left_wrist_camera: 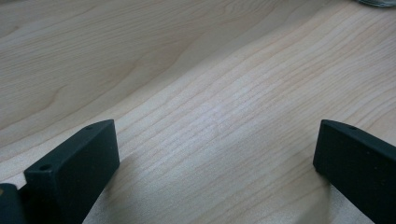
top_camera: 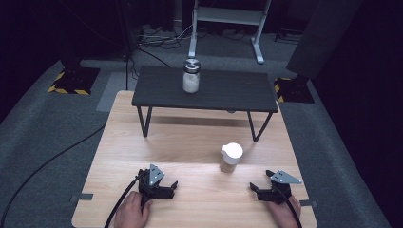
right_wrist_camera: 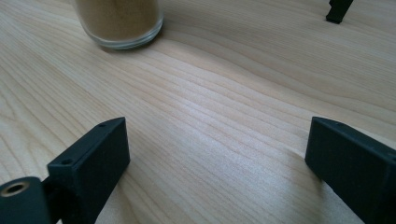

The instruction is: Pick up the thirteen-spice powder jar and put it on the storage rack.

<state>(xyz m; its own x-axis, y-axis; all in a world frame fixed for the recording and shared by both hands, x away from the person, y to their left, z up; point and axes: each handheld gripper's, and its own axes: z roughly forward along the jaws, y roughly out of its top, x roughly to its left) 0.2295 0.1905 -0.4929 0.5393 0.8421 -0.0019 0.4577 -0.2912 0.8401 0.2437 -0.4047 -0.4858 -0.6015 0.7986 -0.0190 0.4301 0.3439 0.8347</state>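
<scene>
Wooden table point(top_camera: 142, 142) lies bare between both grippers' released fingers, white-lidded jar point(top_camera: 231, 158) nearby

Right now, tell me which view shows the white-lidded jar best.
The high view: the jar shows whole, lid and tan contents, standing on the table between the two grippers and nearer the right gripper. The right gripper view catches its glass base alone, at the top edge. The left gripper view adds nothing sure.
</scene>
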